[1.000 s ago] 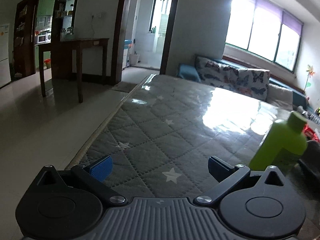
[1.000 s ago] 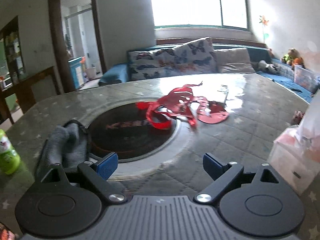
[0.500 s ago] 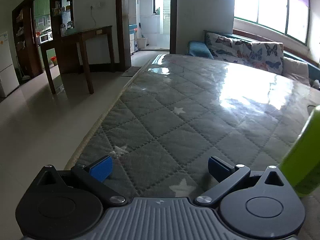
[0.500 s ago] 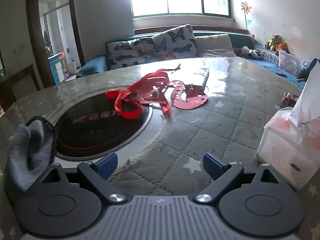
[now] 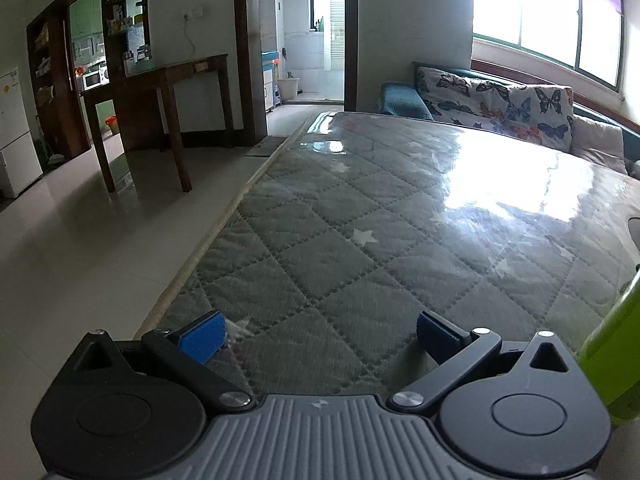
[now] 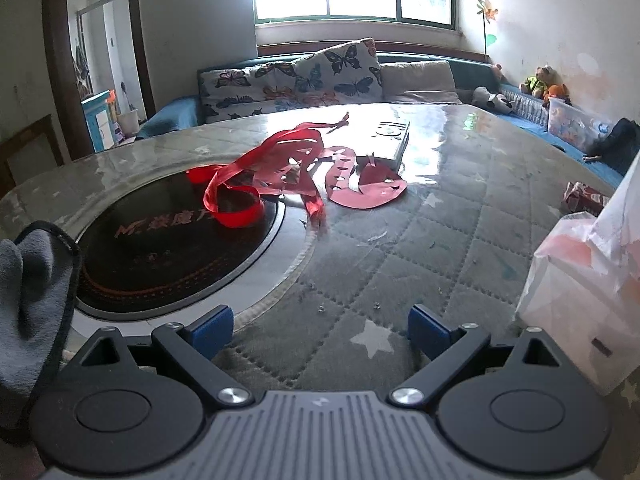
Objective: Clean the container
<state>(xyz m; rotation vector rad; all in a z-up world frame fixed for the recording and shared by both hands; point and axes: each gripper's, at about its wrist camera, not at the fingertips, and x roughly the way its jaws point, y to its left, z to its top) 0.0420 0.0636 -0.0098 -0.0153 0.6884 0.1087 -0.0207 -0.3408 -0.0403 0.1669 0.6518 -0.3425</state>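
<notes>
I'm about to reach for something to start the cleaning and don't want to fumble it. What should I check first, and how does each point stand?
1. Left gripper open, nothing held: ok.
2. Right gripper open, nothing held: ok.
3. Green bottle within the left fingers' line: not ok, it sits off to the right edge.
4. Grey cloth lined up with the right gripper: not ok, off to its left.
5. Red ribbon off the black round hob: not ok, it lies partly across it.
6. Which container needs cleaning: cannot tell.

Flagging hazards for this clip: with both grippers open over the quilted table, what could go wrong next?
The left gripper sits right beside the tall lime-green plastic bottle; a sideways swing might topple it. The right gripper could snag the loose red ribbon trailing over the round black glass cooktop.
</notes>
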